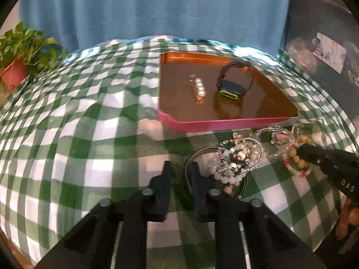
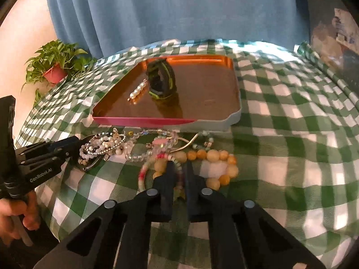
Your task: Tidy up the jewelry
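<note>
My left tongs [image 1: 180, 168] sit together beside the bangle [image 1: 190, 168]; my right tongs [image 2: 179, 168] clamp the pink bead bracelet [image 2: 143, 174].

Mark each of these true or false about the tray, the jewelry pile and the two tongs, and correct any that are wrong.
1. A watch lies in the tray. True.
2. The tray holds only the watch. False: a short pearl piece lies beside it.
3. The jewelry pile sits on the checked cloth, in front of the tray. True.
4. The right tongs are wide open above the cloth. False: they are shut on a thin pink and green bead bracelet.
5. The left tongs are closed at the left edge of the pile, at a metal bangle. True.
6. The potted plant stands in the tray. False: it stands beyond the cloth's far left corner.
</note>
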A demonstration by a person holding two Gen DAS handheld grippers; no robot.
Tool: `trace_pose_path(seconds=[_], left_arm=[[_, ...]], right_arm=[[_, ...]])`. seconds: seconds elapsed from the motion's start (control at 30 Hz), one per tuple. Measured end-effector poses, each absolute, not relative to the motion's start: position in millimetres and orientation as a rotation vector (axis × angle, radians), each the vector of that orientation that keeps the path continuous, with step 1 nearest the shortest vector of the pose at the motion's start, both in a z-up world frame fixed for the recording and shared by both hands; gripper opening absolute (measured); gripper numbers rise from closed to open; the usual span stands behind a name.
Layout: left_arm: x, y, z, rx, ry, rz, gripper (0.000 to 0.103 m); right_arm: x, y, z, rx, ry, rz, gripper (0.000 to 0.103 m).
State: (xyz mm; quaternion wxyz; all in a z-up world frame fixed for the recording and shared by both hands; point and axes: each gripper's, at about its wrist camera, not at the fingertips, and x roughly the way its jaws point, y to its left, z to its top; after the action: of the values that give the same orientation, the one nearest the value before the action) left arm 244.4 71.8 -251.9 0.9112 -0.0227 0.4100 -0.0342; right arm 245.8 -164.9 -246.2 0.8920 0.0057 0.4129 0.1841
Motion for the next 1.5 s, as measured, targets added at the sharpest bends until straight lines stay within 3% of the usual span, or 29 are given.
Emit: trace_pose_path(seconds=[0.27,0.5,0.57,0.63,0.7,0.8,0.97,1.03,1.17,1.3,1.37,1.5], left_arm=[[210.0,79.6,-202.8,-0.096,0.755,-0.070,0.004],[216.5,50.6,-222.4,-0.023,0.861,-0.169,0.009],[217.2,40.0,-226.9,0.011,0.865,-0.181,0.020],[218.0,32.4,-230.4,0.032,0.872,-0.176,0.055],[217.1,26.9,-229.8,0.046,0.846,-0.173,0.064],[220.7,21.9,-228.5,0.054,0.825,-0.190,0.064],[234.8,14.4,-243.4,0.109,0.843,-0.251,0.059],[238.5,10.1,-249.6,0.177,0.833,-0.222,0.037],[242.0,12.1,-247.5,0.165,0.826,-0.226,0.012],[237.7,18.4,-235.6,0.067,0.827,-0.235,0.012],[234.4,22.1,-229.4,0.006,0.835,-0.240,0.012],[234.5,28.4,-233.0,-0.054,0.907,-0.240,0.014]], right_arm=[[226.9,-175.3,-219.6,0.078,0.732,0.450,0.006],[205.4,-177.3,-208.0,0.069,0.692,0.497,0.006],[207.7,-177.6,-215.6,0.063,0.733,0.503,0.006],[212.6,-175.9,-226.8,0.060,0.795,0.509,0.009],[218.8,-177.8,-242.0,0.084,0.868,0.502,0.011],[223.1,-188.2,-252.8,0.185,0.917,0.527,0.018],[220.4,-190.5,-253.5,0.191,0.915,0.548,0.018],[220.1,-187.4,-253.4,0.166,0.908,0.548,0.018],[221.4,-183.2,-253.6,0.147,0.896,0.554,0.022],[226.2,-183.1,-253.2,0.144,0.900,0.553,0.021],[227.8,-184.8,-253.2,0.148,0.904,0.541,0.008],[227.9,-190.7,-249.6,0.180,0.884,0.554,0.008]])
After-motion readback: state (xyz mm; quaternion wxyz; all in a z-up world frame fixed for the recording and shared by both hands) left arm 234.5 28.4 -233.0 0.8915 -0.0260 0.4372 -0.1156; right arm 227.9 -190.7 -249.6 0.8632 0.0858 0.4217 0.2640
